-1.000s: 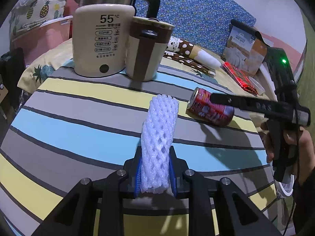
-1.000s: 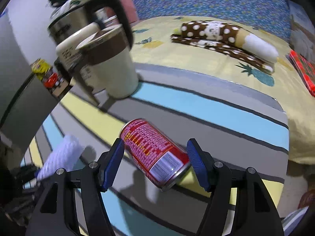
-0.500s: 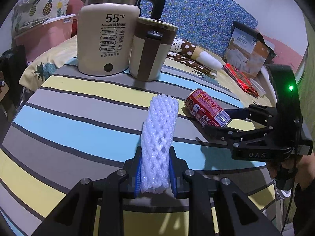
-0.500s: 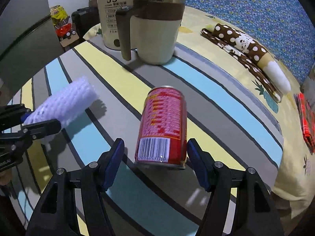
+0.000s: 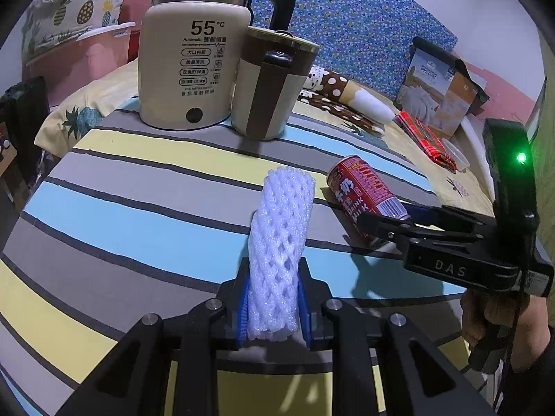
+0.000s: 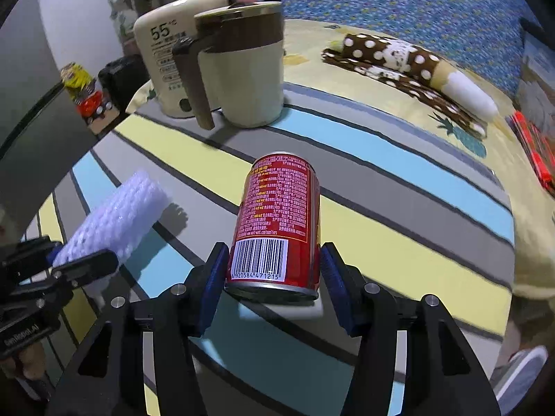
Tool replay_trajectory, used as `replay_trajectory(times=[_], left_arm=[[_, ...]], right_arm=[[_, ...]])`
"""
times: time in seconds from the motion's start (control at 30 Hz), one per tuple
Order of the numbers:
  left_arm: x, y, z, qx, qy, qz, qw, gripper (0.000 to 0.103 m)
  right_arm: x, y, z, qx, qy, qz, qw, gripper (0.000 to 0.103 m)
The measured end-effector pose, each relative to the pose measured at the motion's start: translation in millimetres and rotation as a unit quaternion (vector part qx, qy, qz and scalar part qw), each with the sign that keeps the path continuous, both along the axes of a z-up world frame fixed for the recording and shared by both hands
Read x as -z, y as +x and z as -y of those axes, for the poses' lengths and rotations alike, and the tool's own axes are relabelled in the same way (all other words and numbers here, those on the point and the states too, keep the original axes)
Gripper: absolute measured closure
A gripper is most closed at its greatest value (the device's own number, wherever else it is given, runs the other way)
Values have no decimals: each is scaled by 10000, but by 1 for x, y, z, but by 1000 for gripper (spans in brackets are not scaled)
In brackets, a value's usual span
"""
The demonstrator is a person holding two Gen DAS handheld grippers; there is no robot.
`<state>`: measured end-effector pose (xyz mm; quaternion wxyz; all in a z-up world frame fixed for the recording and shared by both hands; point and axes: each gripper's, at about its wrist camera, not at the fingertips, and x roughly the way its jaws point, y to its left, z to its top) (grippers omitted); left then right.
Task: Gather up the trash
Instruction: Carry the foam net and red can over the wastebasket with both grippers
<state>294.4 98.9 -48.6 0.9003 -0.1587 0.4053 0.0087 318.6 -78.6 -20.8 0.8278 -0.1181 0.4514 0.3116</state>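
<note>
Between the two blue pads of the right gripper [image 6: 274, 274] lies the red can [image 6: 279, 218], on its side on the striped table [image 6: 399, 208], with its barcode end nearest the gripper and its other end pointing away. The jaws are closing on it; the left pad looks to be at the can's side, while a thin gap seems to be left at the right pad, so the can is not squeezed tight yet. To do this step well, I think the hand should keep the can in the middle of the pads, close slowly so the round can does not roll or pop out, and lift only when both pads press on it. A hard squeeze could dent a thin can. Off to the left of this gripper, the left gripper [image 5: 272, 298] is closed on the white foam net [image 5: 281, 242], which sticks out ahead of its pads and hangs just over the table. It should stay there and hold on. The right wrist view shows the pads, the barcode and that thin gap, which the left wrist view does not. The left wrist view shows the right gripper [image 5: 392, 222] from the side, low by the can [image 5: 364, 194], with the person's hand [image 5: 499, 315] on its handle, and it shows the foam net held tight. Past both grippers stand a kettle [image 5: 189, 69] and a brown mug [image 5: 267, 86], well apart from the can. No trash bin shows in either view.
</note>
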Motion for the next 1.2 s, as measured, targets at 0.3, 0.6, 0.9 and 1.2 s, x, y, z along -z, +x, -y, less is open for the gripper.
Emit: replay_trajectory(times=[0.3, 0.6, 0.9, 1.2], left_arm=[[1, -2, 6, 96, -66, -1, 9999, 79], [-2, -19, 32, 404, -35, 40, 9992, 79], [-13, -50, 64, 733, 49, 162, 9972, 79], [-20, -77, 87, 1018, 203, 228, 9943, 79]], right_arm=[[-3, -29, 21, 378, 174, 84, 9991, 48], [-6, -82, 64, 826, 459, 47, 9955, 48], [-2, -120, 100, 1499, 471, 83, 9875, 48], [11, -122, 107, 1719, 661, -134, 9828, 43]])
